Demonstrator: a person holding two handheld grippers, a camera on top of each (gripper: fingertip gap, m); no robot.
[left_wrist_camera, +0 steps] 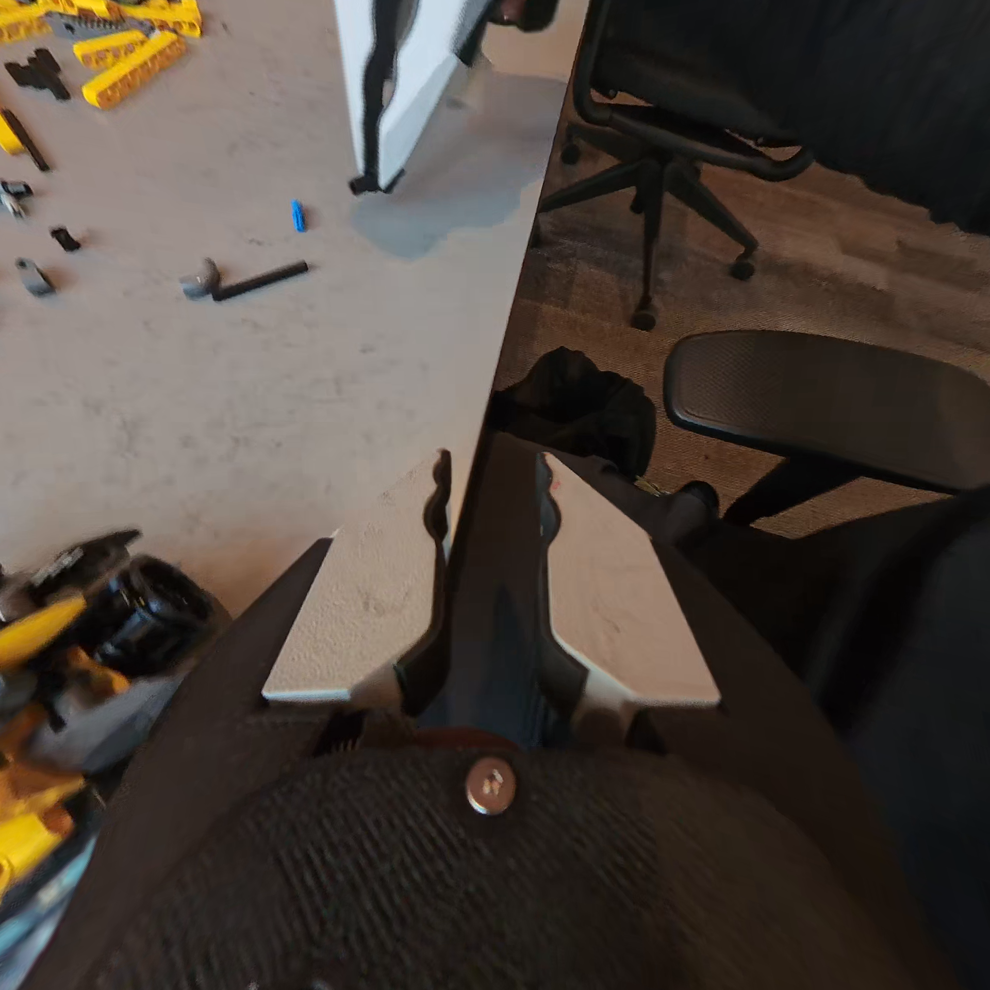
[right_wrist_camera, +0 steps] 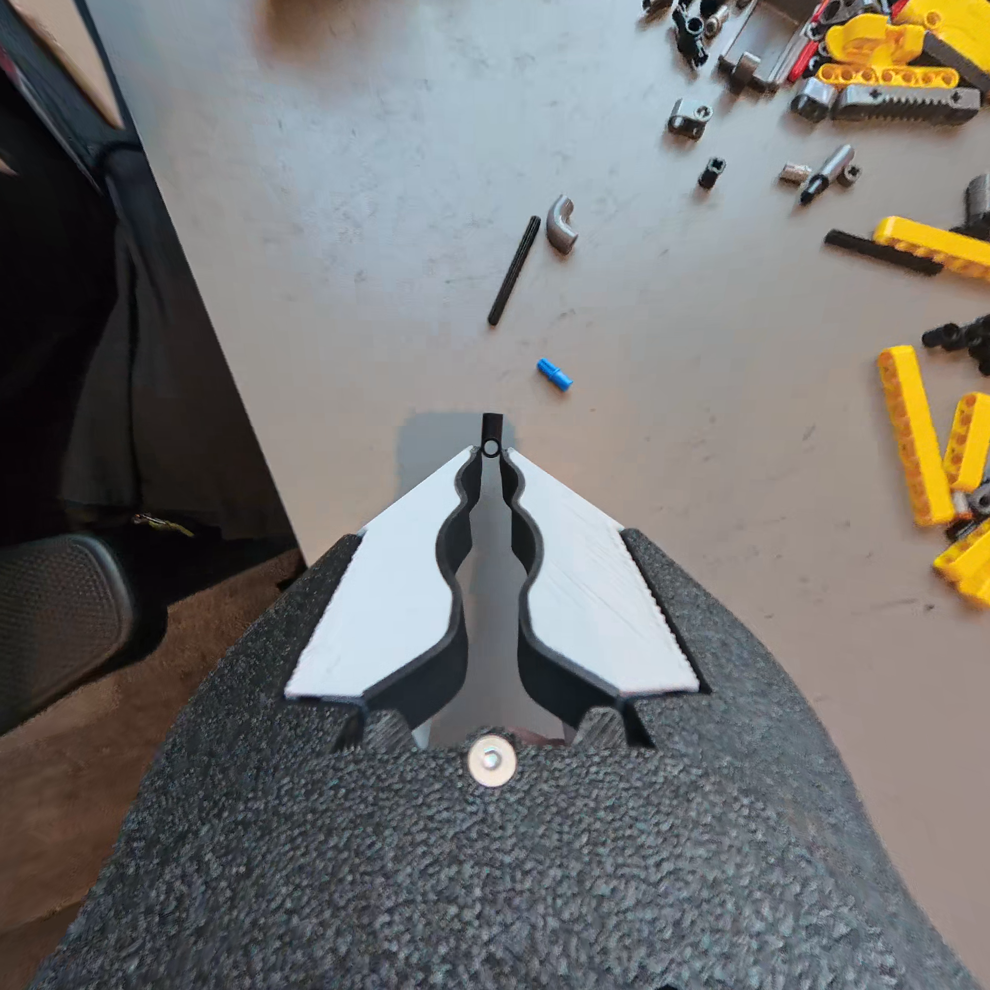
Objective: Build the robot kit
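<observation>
My right gripper [right_wrist_camera: 490, 449] is shut on a small black pin [right_wrist_camera: 490, 433] and holds it upright just above the grey table [right_wrist_camera: 375, 160]. A blue pin [right_wrist_camera: 554, 374] lies just beyond it, then a black axle [right_wrist_camera: 514, 270] and a grey elbow piece [right_wrist_camera: 561, 230]. My left gripper [left_wrist_camera: 494, 458] is open and empty over the table's edge [left_wrist_camera: 514, 300]. A blurred yellow and black brick model [left_wrist_camera: 80, 643] sits to its left. In the left wrist view the right gripper [left_wrist_camera: 385, 107] shows farther off, near the blue pin [left_wrist_camera: 298, 215] and the axle [left_wrist_camera: 261, 281].
Loose yellow beams [right_wrist_camera: 913, 434] and grey and black parts [right_wrist_camera: 905, 104] are spread on the right of the table; more yellow beams [left_wrist_camera: 134, 64] show in the left wrist view. Black office chairs [left_wrist_camera: 669, 134] stand on the carpet beyond the table edge, with an armrest [left_wrist_camera: 814, 391] close by. Tip to tip, the grippers are about 15 cm apart.
</observation>
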